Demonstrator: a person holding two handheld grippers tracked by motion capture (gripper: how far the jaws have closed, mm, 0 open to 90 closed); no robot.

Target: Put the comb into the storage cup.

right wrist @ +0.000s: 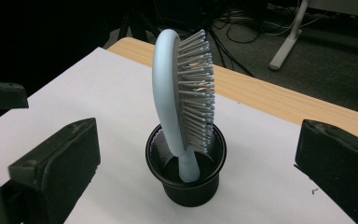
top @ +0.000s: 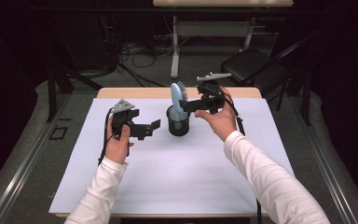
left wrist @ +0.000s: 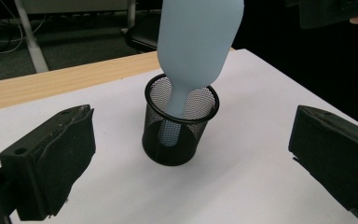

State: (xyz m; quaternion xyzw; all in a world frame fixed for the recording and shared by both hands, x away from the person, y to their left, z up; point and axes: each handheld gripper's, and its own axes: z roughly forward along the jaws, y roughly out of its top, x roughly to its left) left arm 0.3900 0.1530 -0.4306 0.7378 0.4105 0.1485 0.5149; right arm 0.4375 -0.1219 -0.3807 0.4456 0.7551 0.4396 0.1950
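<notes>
- The hairbrush (top: 179, 100), pale blue, stands handle-down in the black mesh cup (top: 177, 125), its head rising well above the rim and leaning slightly against the rim.
- The cup rests on the white mat (top: 168, 177) that covers the wooden table (top: 121, 92), toward the far middle of the mat.
- In the right gripper view the hairbrush (right wrist: 184, 98) shows bristles facing right; its handle drops into the cup (right wrist: 186, 179) and ends at the cup's floor.
- In the left gripper view the smooth back of the hairbrush (left wrist: 196, 42) is seen, the narrow neck passing inside the cup (left wrist: 181, 123).
- Left gripper (top: 150, 128): jaws spread wide, holding nothing. It hovers above the mat to the left of the cup, well apart from it. In its own view the brush and cup sit centred between the two pads (left wrist: 58, 158) but farther off, touching neither.
- Right gripper (top: 186, 106): jaws spread wide, gripping nothing. In the high view it sits just beside the brush head, on its right side, raised above the cup's rim. In its own view the brush stands between the pads (right wrist: 65, 158), clear of both.
- No finger of either gripper touches the hairbrush or the cup.
</notes>
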